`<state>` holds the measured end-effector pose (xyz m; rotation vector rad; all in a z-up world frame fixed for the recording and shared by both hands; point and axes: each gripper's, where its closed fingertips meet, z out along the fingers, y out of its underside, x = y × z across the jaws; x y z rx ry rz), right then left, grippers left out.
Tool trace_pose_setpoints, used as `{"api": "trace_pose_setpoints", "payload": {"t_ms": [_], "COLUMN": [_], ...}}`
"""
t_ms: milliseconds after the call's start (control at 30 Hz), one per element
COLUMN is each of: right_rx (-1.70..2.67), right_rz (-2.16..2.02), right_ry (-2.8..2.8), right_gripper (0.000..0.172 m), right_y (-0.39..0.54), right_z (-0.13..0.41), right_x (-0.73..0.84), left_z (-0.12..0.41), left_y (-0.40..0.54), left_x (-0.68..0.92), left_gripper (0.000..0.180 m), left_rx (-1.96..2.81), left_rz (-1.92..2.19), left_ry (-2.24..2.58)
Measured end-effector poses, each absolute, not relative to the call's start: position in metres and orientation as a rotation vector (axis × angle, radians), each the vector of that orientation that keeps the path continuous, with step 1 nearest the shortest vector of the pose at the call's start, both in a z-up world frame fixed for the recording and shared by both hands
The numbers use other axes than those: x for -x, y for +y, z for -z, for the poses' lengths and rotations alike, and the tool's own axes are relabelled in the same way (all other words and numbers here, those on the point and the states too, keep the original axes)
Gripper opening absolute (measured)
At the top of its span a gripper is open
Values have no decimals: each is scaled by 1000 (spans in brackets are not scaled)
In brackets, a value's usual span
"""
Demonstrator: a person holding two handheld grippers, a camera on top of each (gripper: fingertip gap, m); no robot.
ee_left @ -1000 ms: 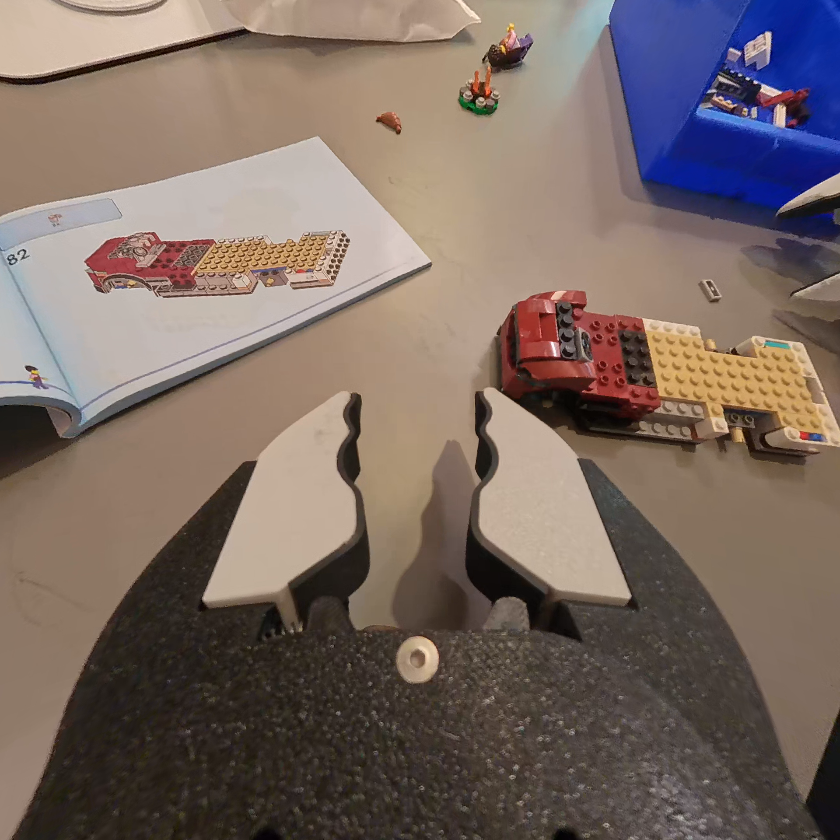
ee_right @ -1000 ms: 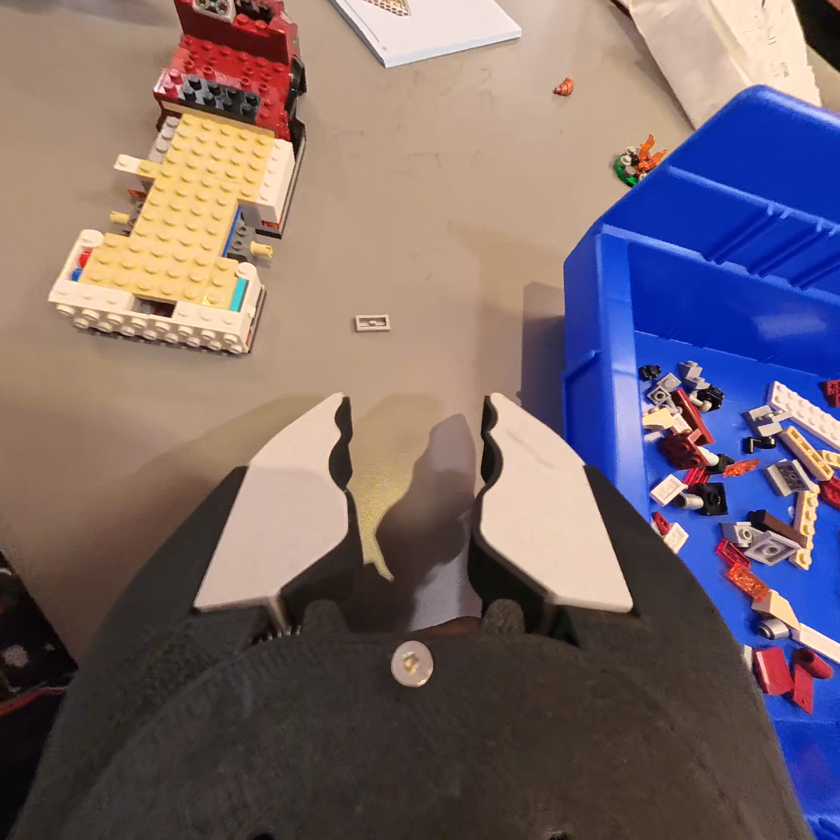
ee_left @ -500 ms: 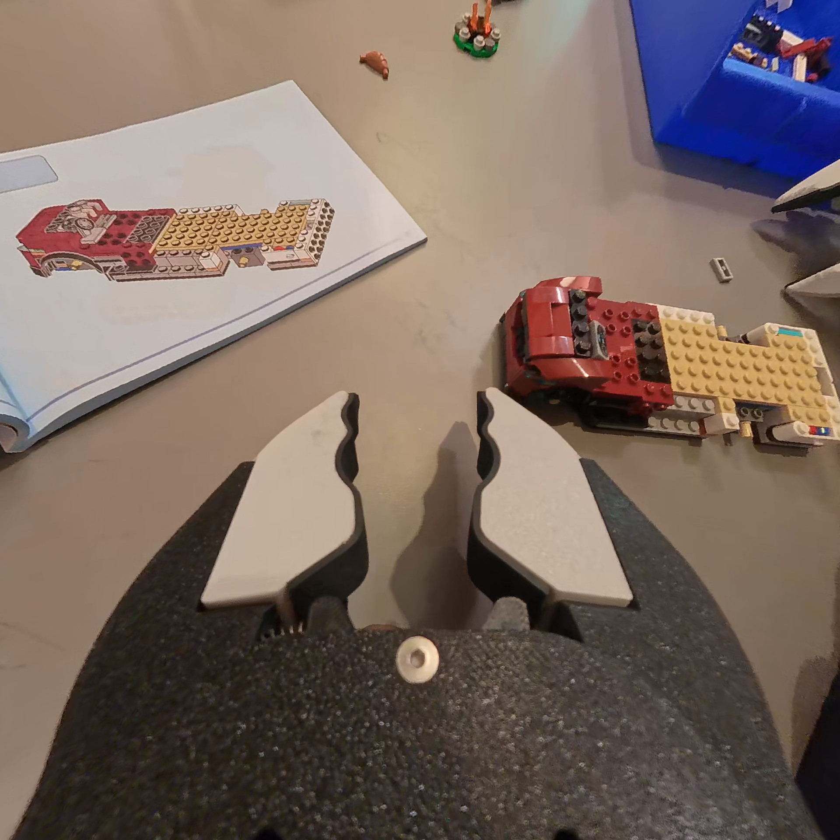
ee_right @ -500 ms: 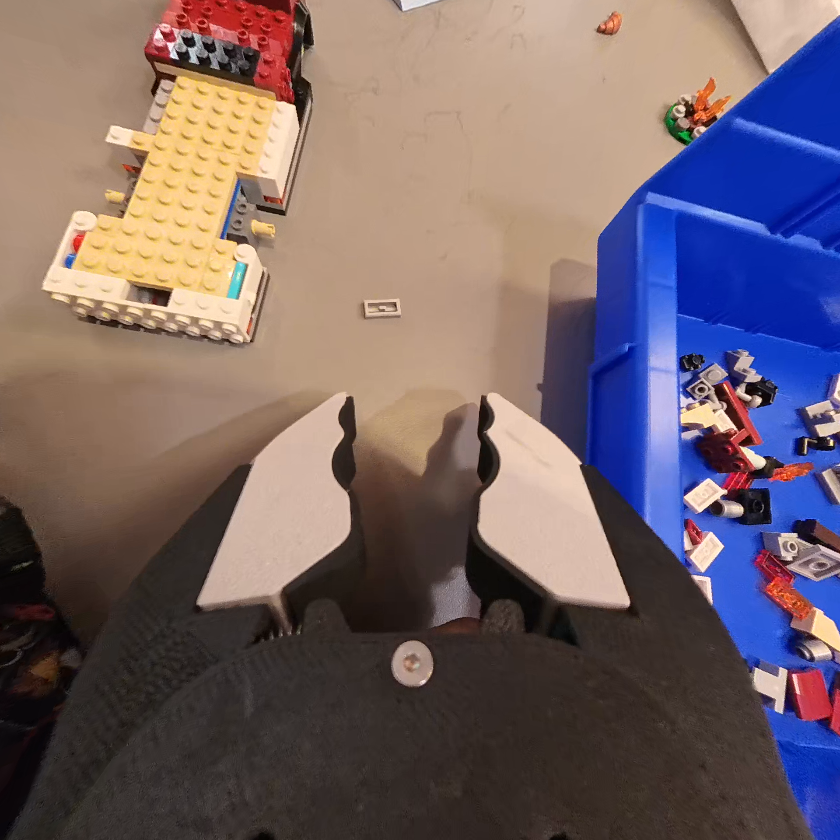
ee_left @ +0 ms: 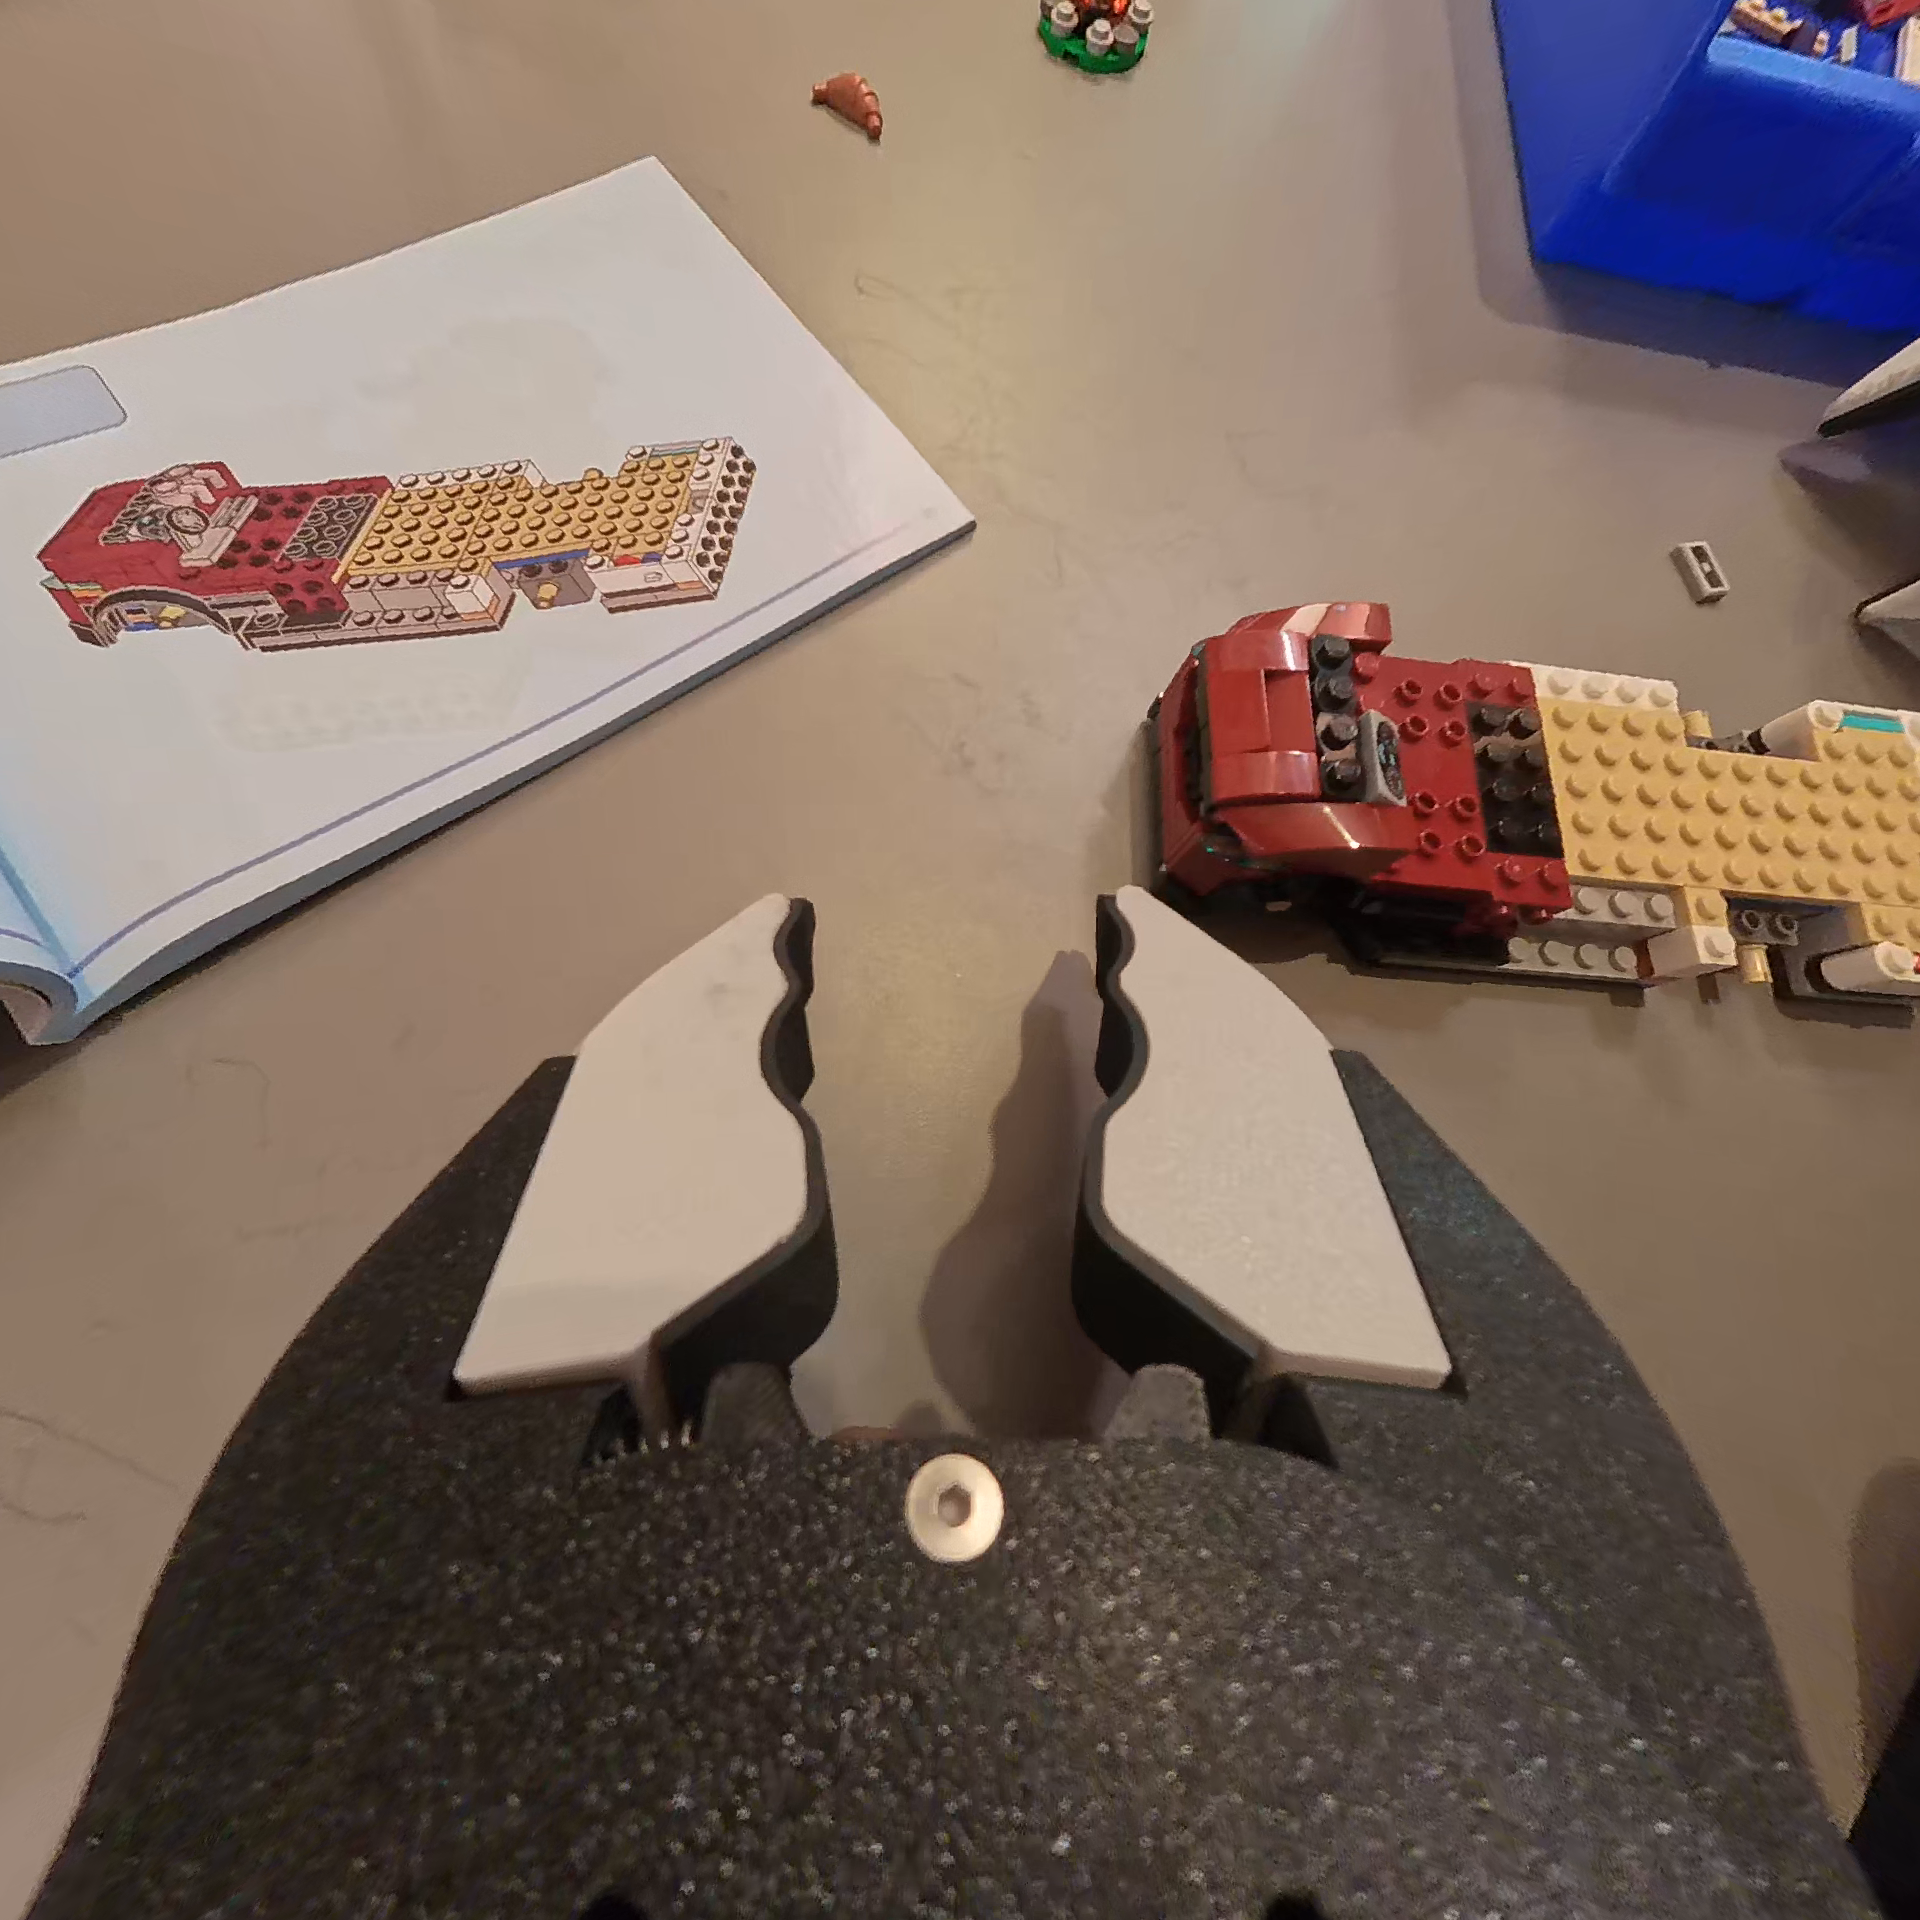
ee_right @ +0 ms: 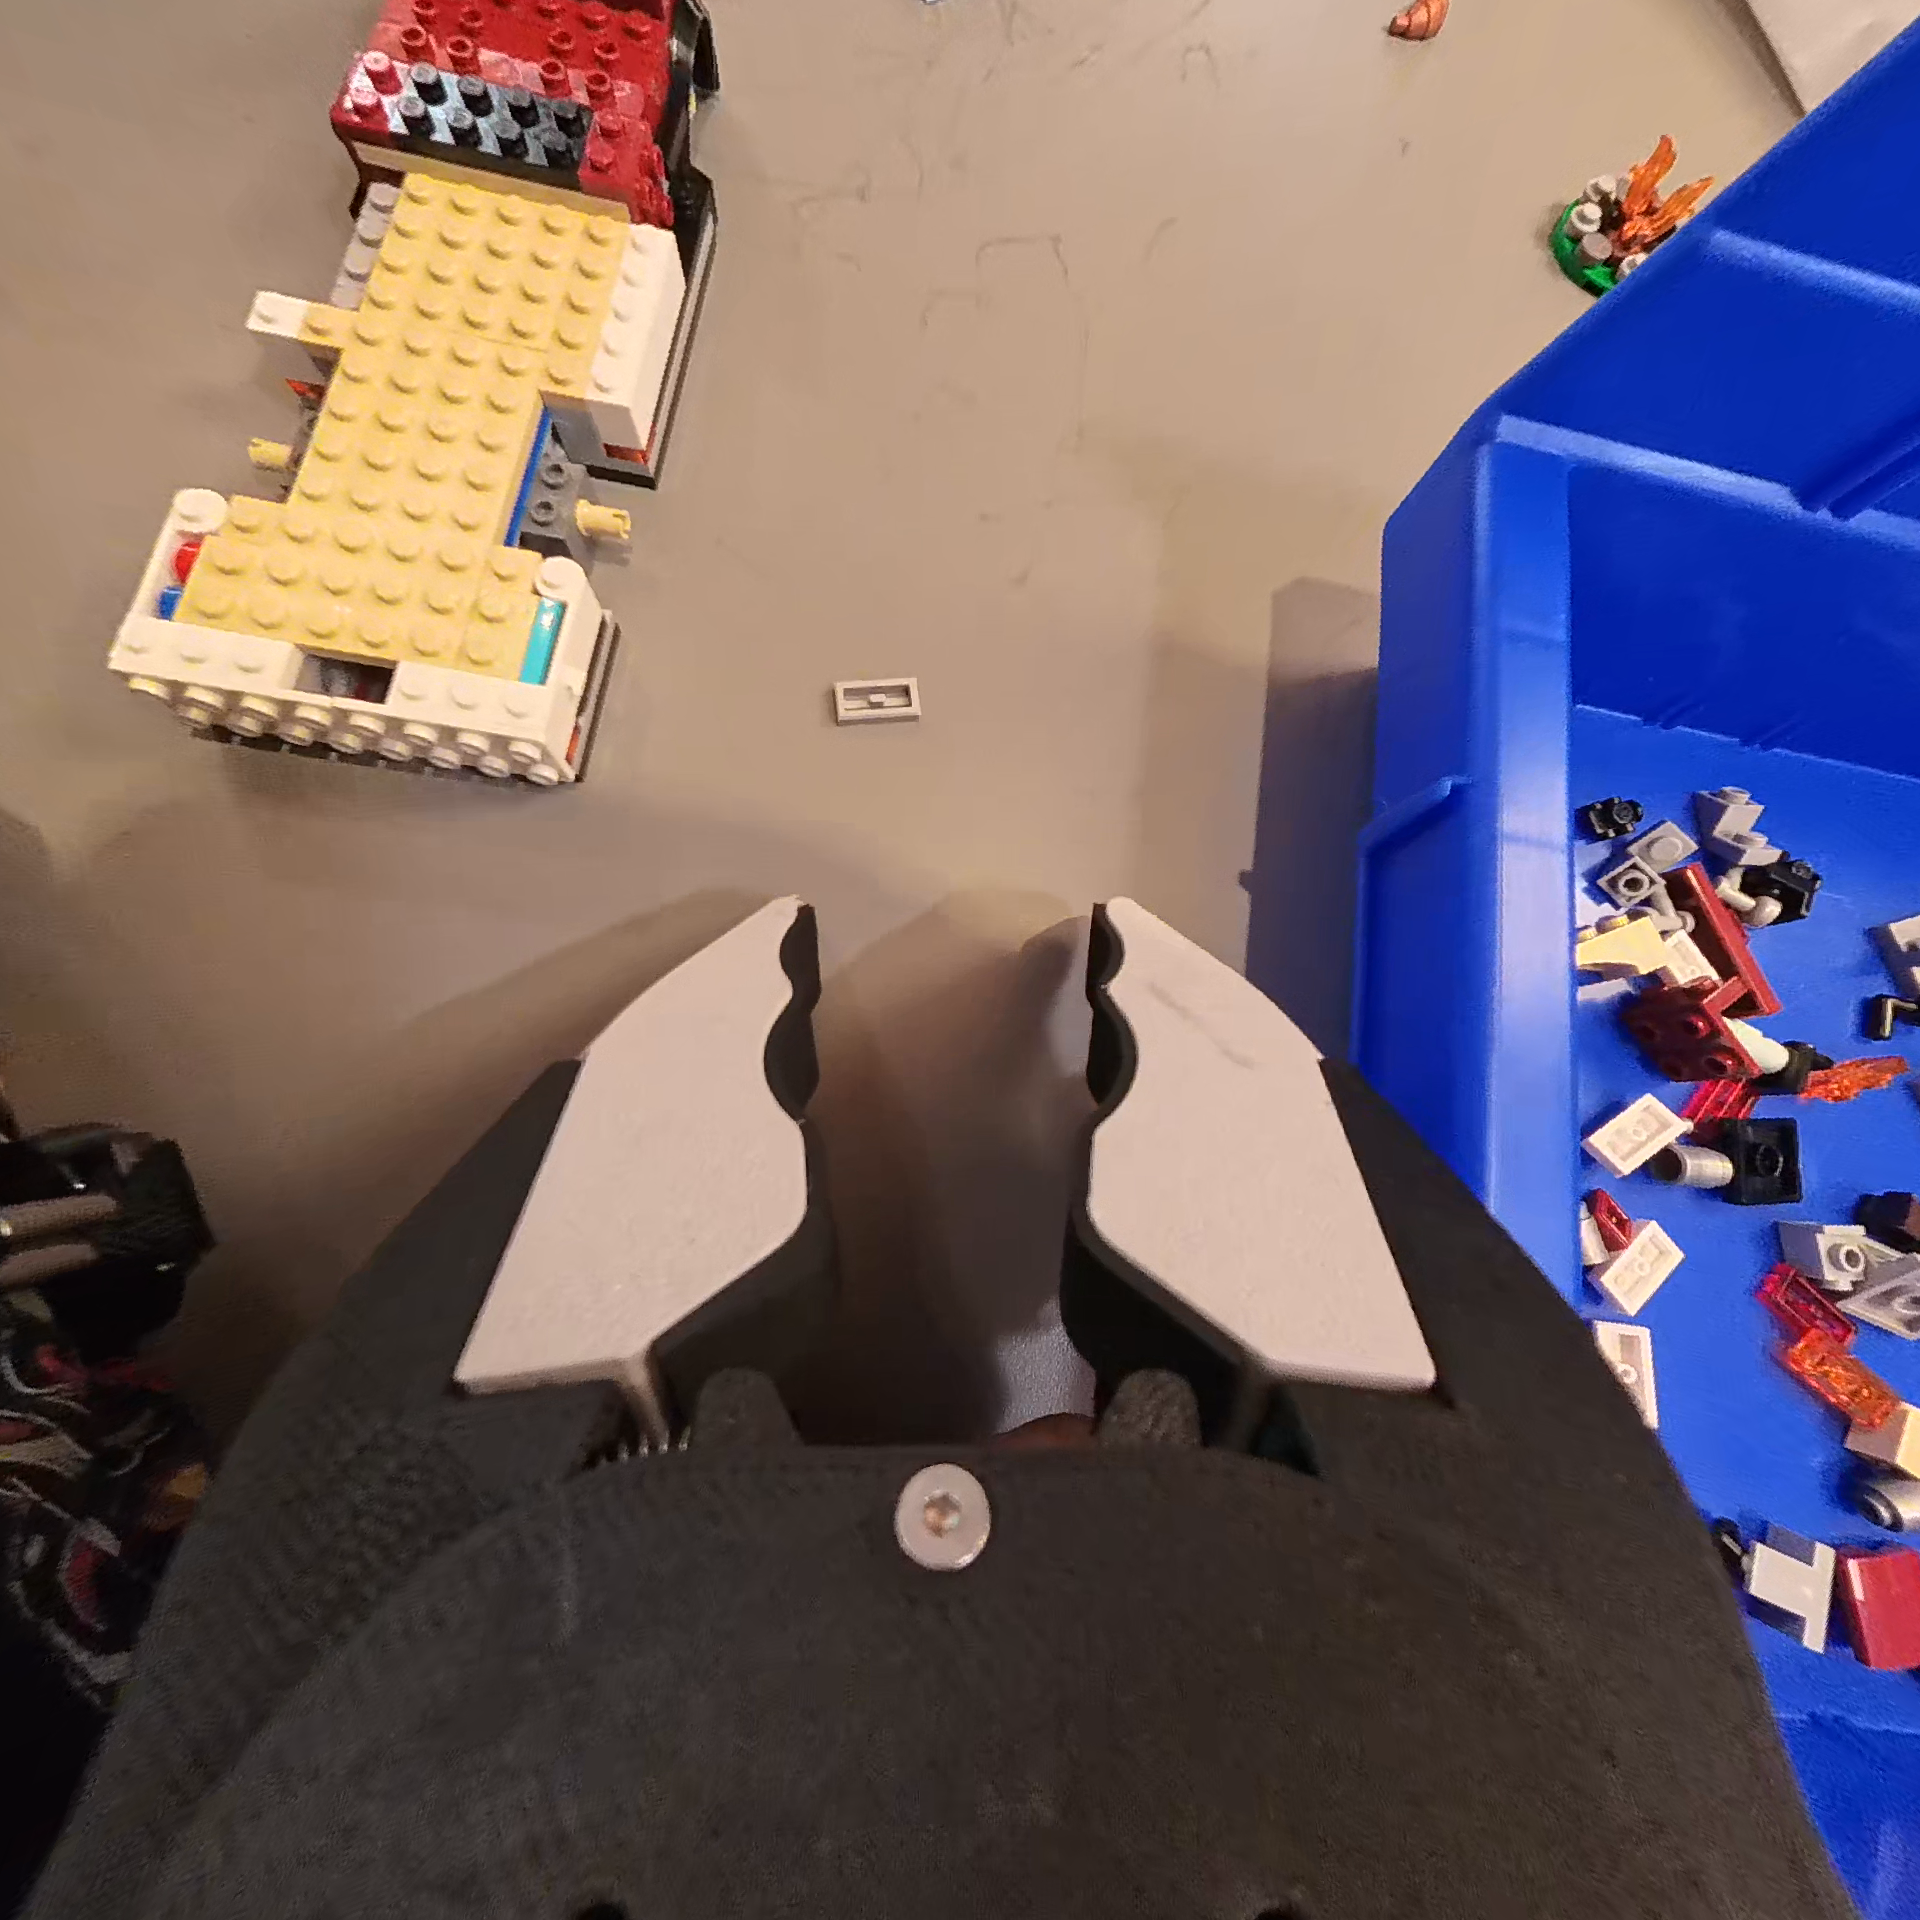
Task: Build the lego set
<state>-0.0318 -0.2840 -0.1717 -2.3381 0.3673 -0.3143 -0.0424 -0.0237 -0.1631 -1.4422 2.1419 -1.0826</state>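
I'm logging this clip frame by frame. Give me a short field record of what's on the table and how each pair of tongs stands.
surface: grey table
left tongs: open, nothing between them, over bare table beside the red front of the brick truck
right tongs: open, nothing between them, over bare table
nearest to right tongs: small grey flat piece, lying apart from the truck
right of right tongs: blue bin holding loose bricks
left of left tongs: open instruction booklet
far side: brown croissant piece, green-based campfire piece
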Motion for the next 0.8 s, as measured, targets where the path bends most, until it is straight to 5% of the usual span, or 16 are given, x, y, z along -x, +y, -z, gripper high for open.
{"api": "trace_pose_setpoints", "payload": {"t_ms": [800], "right_rx": [2314], "right_rz": [199], "right_ry": [339], "right_gripper": [56], "right_y": [-281], "right_z": [169], "right_x": [38], "left_z": [167], "left_y": [-25], "left_x": [42], "left_gripper": [58], "left_rx": [1437], "left_rz": [1033], "left_ry": [2166]}}
